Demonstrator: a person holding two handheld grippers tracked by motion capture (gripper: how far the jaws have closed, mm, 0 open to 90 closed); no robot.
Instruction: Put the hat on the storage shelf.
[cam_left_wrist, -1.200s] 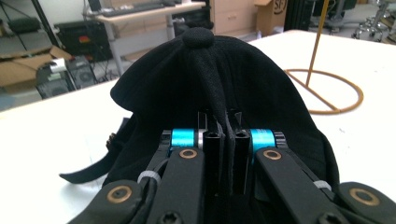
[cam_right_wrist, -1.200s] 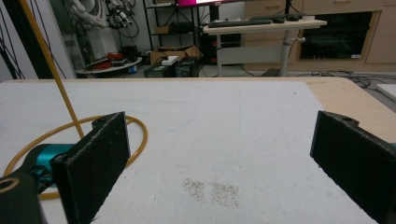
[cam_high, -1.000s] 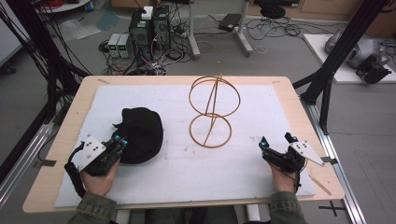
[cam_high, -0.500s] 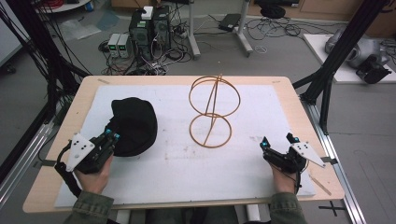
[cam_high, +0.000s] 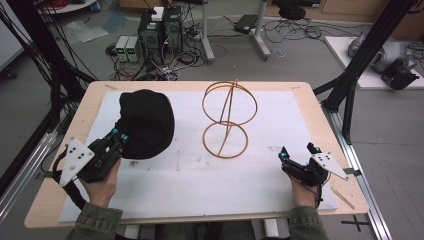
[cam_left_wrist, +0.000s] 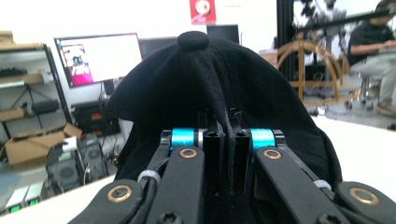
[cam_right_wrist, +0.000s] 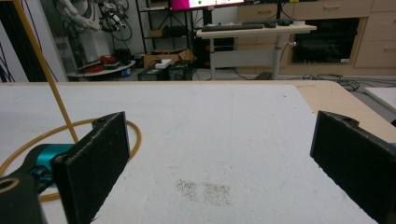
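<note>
Two hand-held grippers at a bench with a black cap and a wire stand.
Fabric of the black cap (cam_high: 146, 122) is pinched by the left gripper (cam_high: 120, 137) at the bench's (cam_high: 95, 92) left side, beside the wire stand (cam_high: 227, 120). The right gripper (cam_high: 297, 152) is held spread wide, with white mat (cam_right_wrist: 224, 140) seen between its jaws.
</note>
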